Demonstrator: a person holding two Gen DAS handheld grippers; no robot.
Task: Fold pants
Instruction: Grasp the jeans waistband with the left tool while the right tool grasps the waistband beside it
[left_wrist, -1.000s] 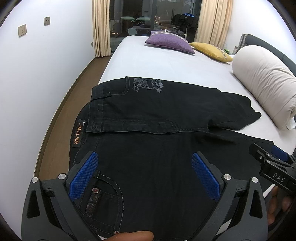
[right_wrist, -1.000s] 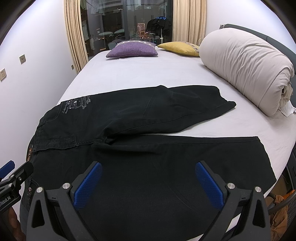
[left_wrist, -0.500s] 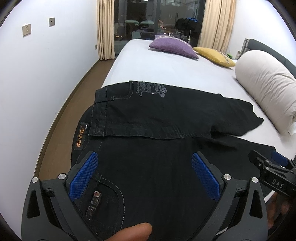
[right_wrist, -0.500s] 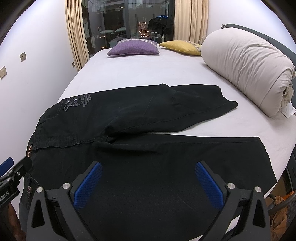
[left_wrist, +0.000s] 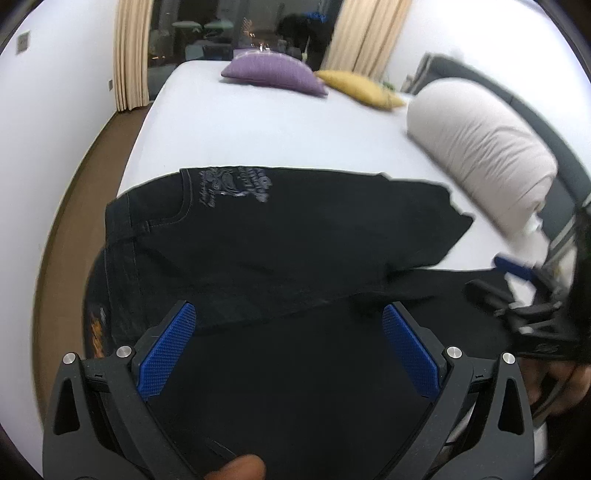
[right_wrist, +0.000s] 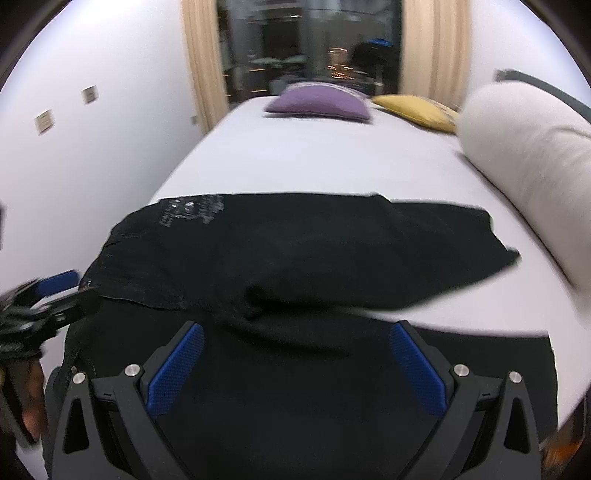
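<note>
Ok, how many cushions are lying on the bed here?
2. A purple cushion lies at the far end of the bed, and a yellow cushion lies just to its right, beside the rolled white duvet. More could be hidden behind that roll.

Bare bed beyond the pants; rolled duvet along the right.

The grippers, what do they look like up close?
Both grippers, left and right, match: black angular frames with triangular cut-outs and silver screws. Their fingers carry bright blue, dimpled pads. No sleeves show.
</note>
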